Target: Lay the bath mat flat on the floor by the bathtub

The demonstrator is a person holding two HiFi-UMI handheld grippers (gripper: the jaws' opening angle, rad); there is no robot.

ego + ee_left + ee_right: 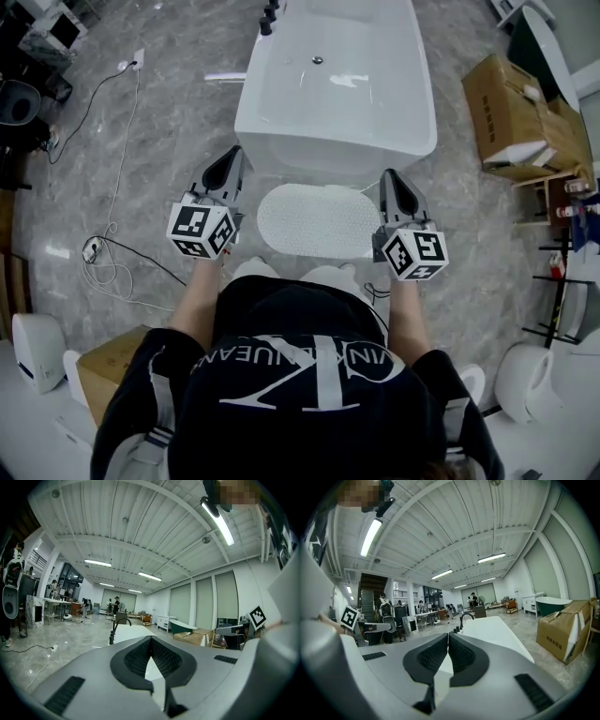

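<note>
The white oval bath mat (319,220) lies flat on the grey marble floor, right against the near side of the white bathtub (337,84). My left gripper (230,157) is held up to the left of the mat, jaws pressed together with nothing in them. My right gripper (389,178) is held up at the mat's right end, also shut and empty. In the left gripper view the left gripper (151,640) points level across the bathtub (129,631). In the right gripper view the right gripper (448,635) does the same, with the bathtub (494,632) beyond it.
An open cardboard box (520,117) stands to the right of the tub. A black cable (117,258) and a white plug trail over the floor on the left. A smaller box (108,375) and white fixtures (37,339) sit at my lower left, a black rack (561,281) at right.
</note>
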